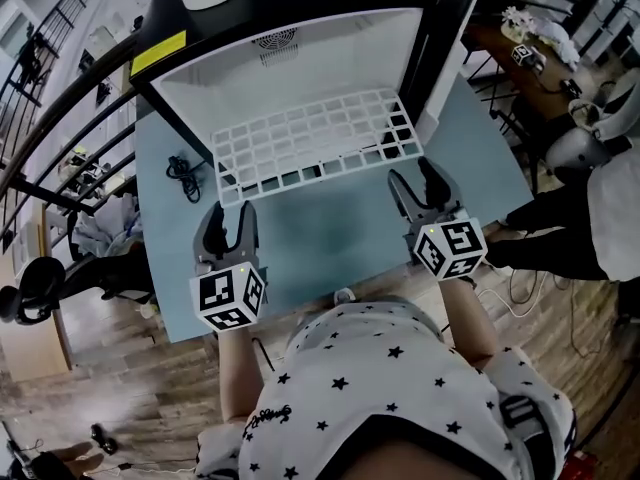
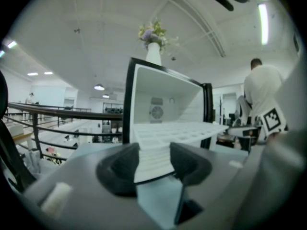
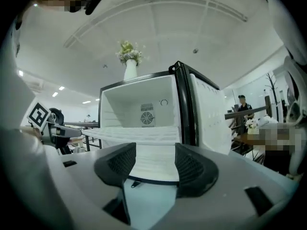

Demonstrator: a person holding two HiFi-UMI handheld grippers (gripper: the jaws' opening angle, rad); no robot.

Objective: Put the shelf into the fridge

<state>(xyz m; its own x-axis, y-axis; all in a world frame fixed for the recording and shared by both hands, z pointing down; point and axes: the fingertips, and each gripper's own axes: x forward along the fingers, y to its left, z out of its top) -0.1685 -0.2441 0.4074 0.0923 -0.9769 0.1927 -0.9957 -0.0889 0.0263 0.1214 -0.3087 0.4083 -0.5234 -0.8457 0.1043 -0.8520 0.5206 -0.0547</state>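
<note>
Only gripper views show flowers [image 2: 152, 32] atop fridge [image 2: 165, 92].

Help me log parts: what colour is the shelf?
White, with an open grid pattern; the shelf shows best in the head view.

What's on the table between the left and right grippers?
Nothing. In the head view, the table between the left gripper and the right gripper is bare; the shelf has its front edge just beyond that stretch.
</note>
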